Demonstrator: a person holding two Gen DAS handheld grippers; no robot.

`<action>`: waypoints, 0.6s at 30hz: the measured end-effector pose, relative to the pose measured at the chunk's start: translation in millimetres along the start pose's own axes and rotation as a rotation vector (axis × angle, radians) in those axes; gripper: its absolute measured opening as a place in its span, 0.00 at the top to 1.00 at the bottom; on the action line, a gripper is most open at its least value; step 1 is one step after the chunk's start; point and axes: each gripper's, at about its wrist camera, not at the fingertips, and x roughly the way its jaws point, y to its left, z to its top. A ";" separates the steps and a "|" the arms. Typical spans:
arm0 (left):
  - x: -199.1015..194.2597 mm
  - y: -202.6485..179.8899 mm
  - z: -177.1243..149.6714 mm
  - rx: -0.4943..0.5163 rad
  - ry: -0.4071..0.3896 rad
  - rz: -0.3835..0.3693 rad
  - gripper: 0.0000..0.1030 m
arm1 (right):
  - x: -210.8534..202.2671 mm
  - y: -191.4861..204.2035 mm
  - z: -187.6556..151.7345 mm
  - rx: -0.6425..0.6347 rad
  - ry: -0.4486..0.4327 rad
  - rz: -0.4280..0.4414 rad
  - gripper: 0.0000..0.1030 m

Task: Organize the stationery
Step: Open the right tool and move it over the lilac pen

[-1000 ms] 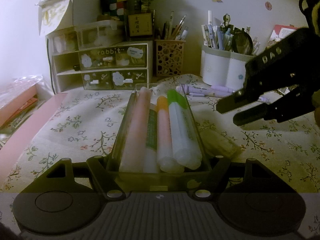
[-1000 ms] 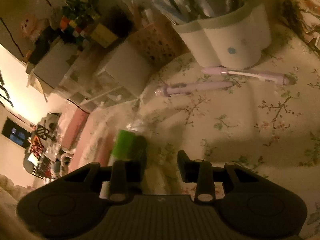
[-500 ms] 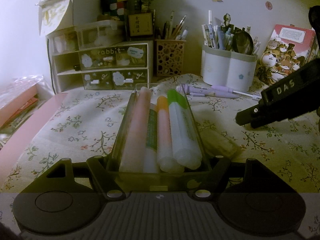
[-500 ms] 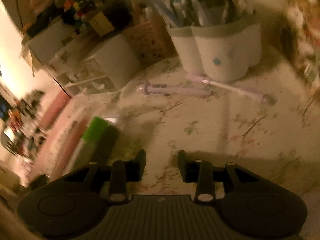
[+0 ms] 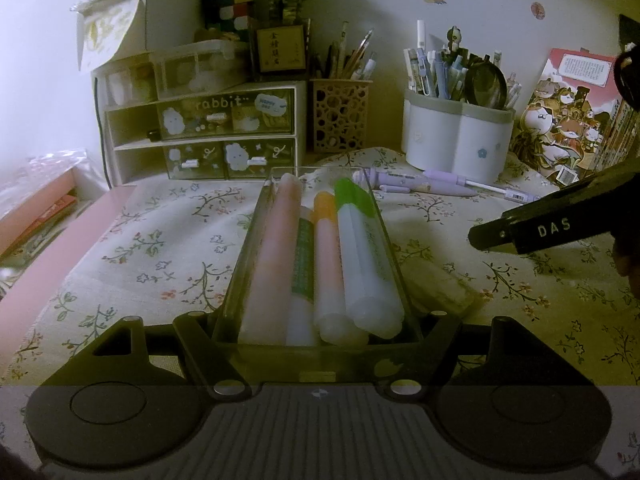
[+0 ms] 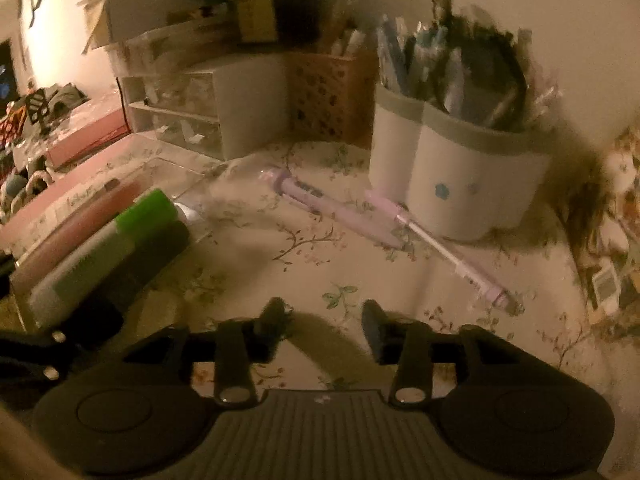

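My left gripper (image 5: 318, 320) is shut on a clear plastic tray (image 5: 256, 240) that holds several highlighters, among them a pink one (image 5: 272, 248) and a green-capped one (image 5: 356, 216). The tray shows in the right wrist view (image 6: 168, 168) at the left, with the green cap (image 6: 146, 212). My right gripper (image 6: 324, 320) is open and empty above the floral cloth; it shows in the left wrist view (image 5: 480, 236) at the right. Two purple pens (image 6: 332, 212) (image 5: 416, 182) lie in front of a white pen holder (image 6: 460, 184) (image 5: 456, 140).
A drawer unit (image 5: 200, 136) labelled rabbit and a perforated pen cup (image 5: 340, 116) stand at the back. A picture book (image 5: 568, 116) leans at the right. A pale eraser-like piece (image 5: 440, 288) lies right of the tray. A pink box (image 5: 36, 208) is at the left.
My right gripper has drawn away from the tray to the right and swung toward the purple pens and the white holder. The left gripper and the tray have stayed still.
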 end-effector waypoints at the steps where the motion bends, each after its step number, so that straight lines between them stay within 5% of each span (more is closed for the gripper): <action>1: 0.0 0.0 0.0 0.000 0.000 0.000 0.29 | 0.2 -2.6 -1.1 0.003 -0.006 -0.005 0.39; 4: 0.0 -0.2 0.0 -0.001 0.000 -0.001 0.29 | 3.6 -14.5 -3.8 0.029 -0.016 -0.004 0.27; 18: -0.1 0.0 -0.3 -0.001 0.000 -0.003 0.29 | 37.9 3.5 39.9 -0.087 -0.042 0.004 0.35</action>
